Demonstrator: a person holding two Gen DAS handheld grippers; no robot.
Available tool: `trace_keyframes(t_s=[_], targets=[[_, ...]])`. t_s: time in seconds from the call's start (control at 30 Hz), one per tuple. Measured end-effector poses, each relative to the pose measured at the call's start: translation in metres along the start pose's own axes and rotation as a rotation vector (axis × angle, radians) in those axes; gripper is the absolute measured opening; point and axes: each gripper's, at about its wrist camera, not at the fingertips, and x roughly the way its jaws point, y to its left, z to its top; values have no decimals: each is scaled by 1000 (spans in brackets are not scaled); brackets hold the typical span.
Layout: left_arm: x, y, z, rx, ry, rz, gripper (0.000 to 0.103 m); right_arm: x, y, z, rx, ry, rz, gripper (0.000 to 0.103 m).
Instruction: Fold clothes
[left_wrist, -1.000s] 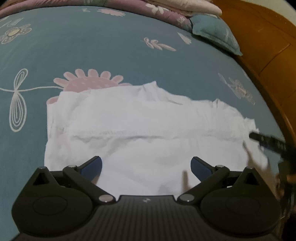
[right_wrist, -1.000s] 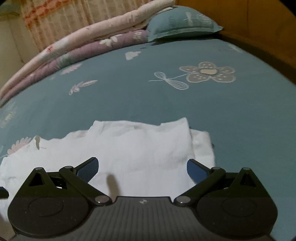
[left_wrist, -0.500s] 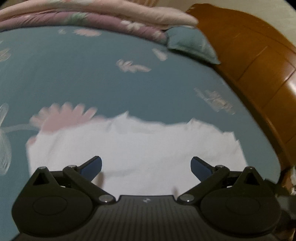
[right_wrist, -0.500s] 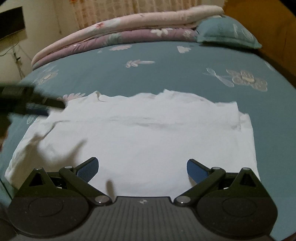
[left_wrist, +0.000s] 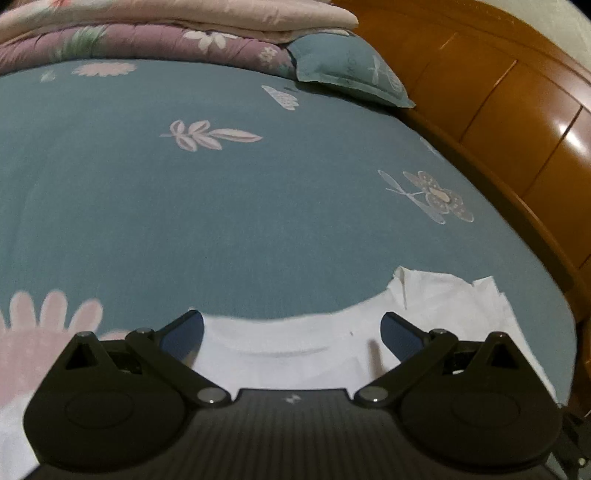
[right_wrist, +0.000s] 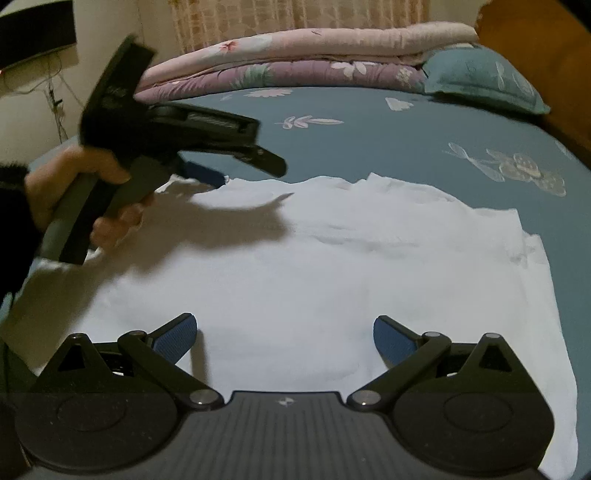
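Observation:
A white garment (right_wrist: 332, 266) lies folded flat on the teal flowered bedsheet (right_wrist: 388, 140). In the right wrist view my right gripper (right_wrist: 284, 338) hovers open over its near part, nothing between the blue pads. The left gripper (right_wrist: 236, 162) shows there too, held by a hand (right_wrist: 74, 177) above the garment's far left corner. In the left wrist view my left gripper (left_wrist: 291, 332) is open just above the garment's far edge (left_wrist: 424, 295), with bare bedsheet (left_wrist: 221, 221) ahead of it.
Folded quilts (right_wrist: 295, 55) and a teal pillow (right_wrist: 476, 77) are stacked at the far end of the bed. A wooden headboard (left_wrist: 517, 110) runs along the right side. A dark sleeve (right_wrist: 11, 229) enters at the left.
The left gripper has swung up and forward toward the garment's far left edge, so its view now holds mostly bedsheet. The right gripper has pulled back and sees the whole garment. Both stayed open.

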Motion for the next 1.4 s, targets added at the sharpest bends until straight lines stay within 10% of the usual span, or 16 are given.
trace_keyframes(t_s=[0.4, 0.87, 1.4], targets=[[-52, -19, 3, 43, 35, 40, 101, -2, 6, -4, -58, 8, -27, 103], [-97, -39, -80, 34, 213, 63, 102, -29, 8, 1, -25, 8, -83, 103], [-109, -36, -102, -23, 164, 83, 102, -37, 3, -4, 44, 22, -67, 103]])
